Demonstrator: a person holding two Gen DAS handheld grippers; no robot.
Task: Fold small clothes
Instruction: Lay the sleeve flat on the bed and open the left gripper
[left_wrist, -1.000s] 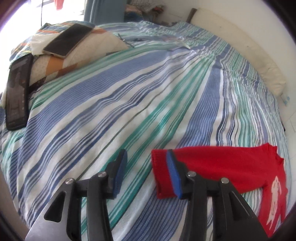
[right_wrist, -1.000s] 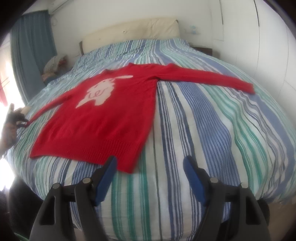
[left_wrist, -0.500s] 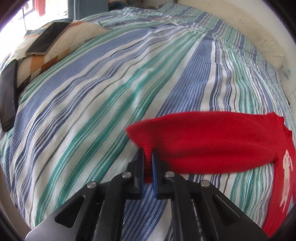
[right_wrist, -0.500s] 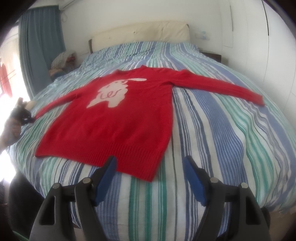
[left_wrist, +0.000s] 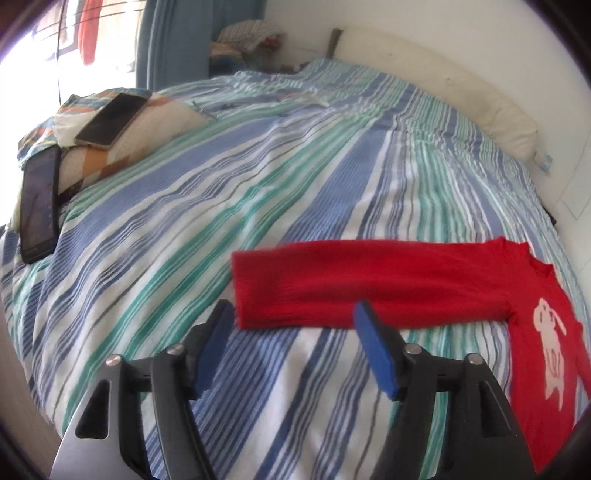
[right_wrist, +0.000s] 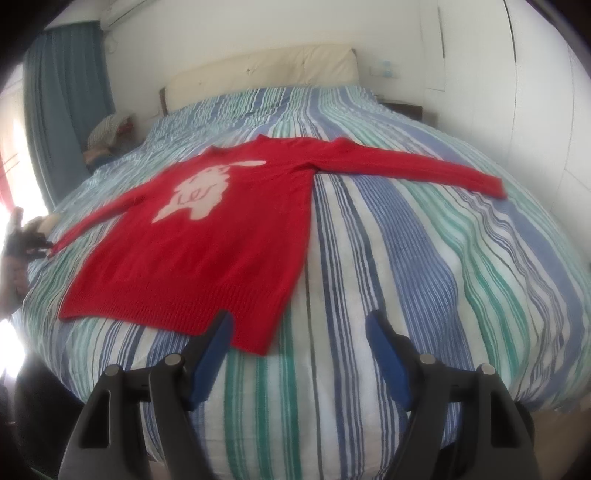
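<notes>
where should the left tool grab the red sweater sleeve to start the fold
Grip the ribbed cuff of the red sweater, coming from the left tool side with one pad slid under the edge: the sleeve lies flat and straight, and the cuff is its free end.

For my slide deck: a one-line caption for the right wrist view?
Open right gripper above the red sweater's hem, spread on a striped bed.
</notes>
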